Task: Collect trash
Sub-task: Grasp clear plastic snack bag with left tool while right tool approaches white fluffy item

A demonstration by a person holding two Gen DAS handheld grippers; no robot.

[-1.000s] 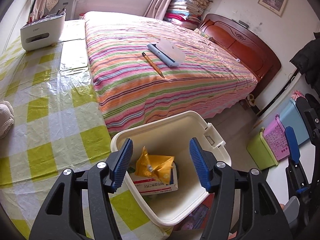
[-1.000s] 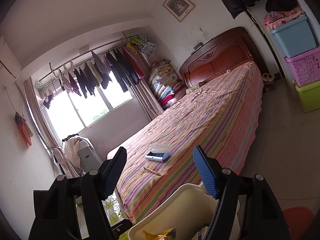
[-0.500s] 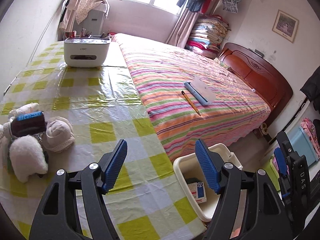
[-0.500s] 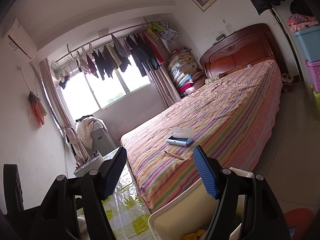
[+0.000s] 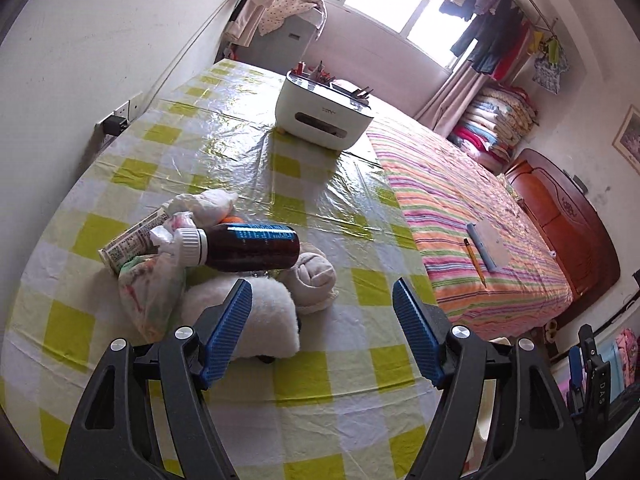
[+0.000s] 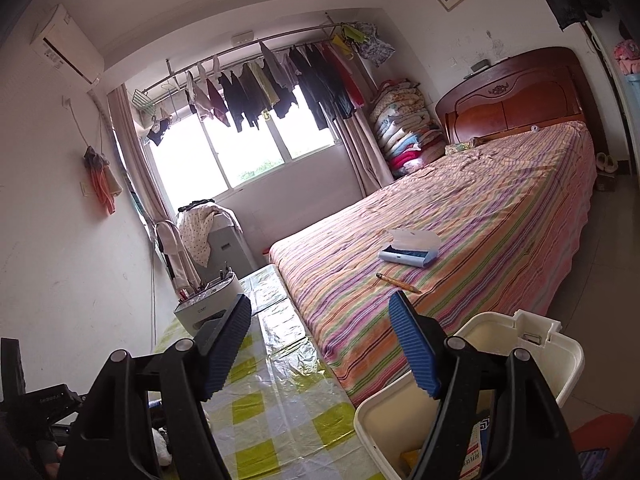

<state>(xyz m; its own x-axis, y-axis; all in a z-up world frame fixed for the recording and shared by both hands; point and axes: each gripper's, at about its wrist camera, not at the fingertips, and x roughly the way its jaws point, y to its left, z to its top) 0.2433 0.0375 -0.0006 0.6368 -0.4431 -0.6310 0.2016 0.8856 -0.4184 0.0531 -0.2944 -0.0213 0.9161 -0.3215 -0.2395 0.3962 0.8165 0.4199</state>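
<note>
The left gripper [image 5: 322, 328] is hovering wide open and empty just in front of the trash pile [image 5: 208, 256] on the checked table [image 5: 304, 392]. The right gripper [image 6: 320, 344], equally spread and empty, is waiting above the white bin [image 6: 568, 354] beside the table. The brown bottle [image 5: 248, 246] is lying atop the pile; nudging the white wad [image 5: 260, 320] underneath could roll it away.

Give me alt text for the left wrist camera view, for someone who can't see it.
The open left gripper hovers over a pile of trash on a yellow-checked table: a dark bottle lying on its side, crumpled tissues and a plastic bag. A white organizer box sits farther back, a striped bed to the right.
</note>
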